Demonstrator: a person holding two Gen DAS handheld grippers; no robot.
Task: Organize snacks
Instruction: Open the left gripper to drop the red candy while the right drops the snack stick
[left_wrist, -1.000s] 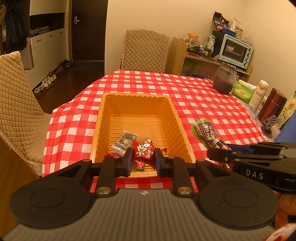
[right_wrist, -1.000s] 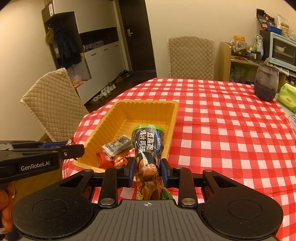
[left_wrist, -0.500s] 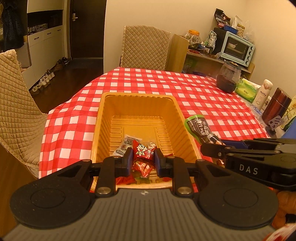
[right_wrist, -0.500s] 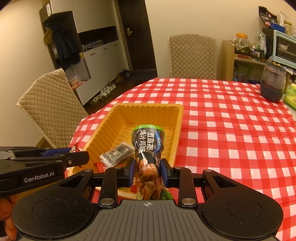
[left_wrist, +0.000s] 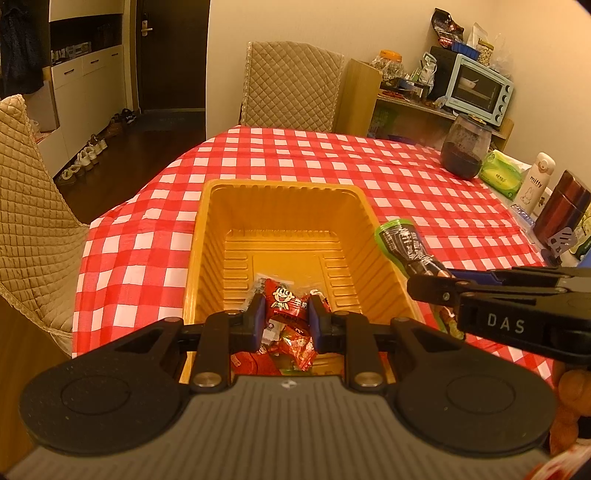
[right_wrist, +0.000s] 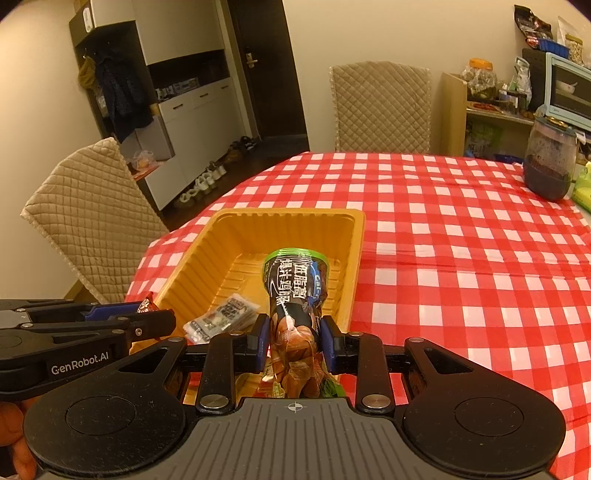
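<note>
Both gripper units clamp snack packets (left_wrist: 286, 301) above the tray (left_wrist: 207, 236).

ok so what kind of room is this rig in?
Most likely a home dining area: a table under a red checked tablecloth, quilted dining chairs, a countertop toaster oven on a cluttered shelf, and shoes by the entry door.

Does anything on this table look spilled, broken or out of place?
Nothing stands out. The yellow tray sits flat on the checked tablecloth, a few snack packets lie inside, and nothing looks spilled or broken.
</note>
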